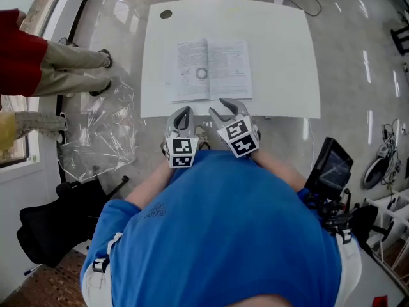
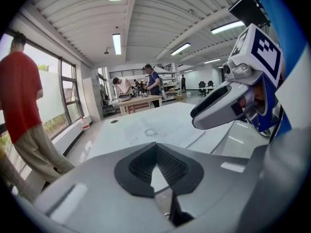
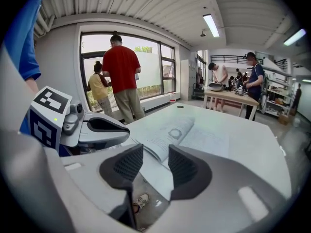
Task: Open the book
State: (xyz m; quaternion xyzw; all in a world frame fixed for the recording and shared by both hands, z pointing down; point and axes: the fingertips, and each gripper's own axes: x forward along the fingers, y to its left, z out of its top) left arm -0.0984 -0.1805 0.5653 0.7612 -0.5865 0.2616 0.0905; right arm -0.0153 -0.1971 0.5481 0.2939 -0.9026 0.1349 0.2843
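The book (image 1: 208, 69) lies open and flat on the white table (image 1: 287, 56). It looks done, so both tongs wait off the near edge. The left gripper (image 1: 182, 112) is pinched together, empty. The right gripper (image 1: 225, 105) gapes, holding nothing.

Bare white table top (image 1: 281, 56) flanked the open book (image 1: 208, 70) on its left, right and far sides. Left of the table, a bystander's legs (image 1: 71, 60) and a plastic sheet (image 1: 105, 128) crowded the floor.
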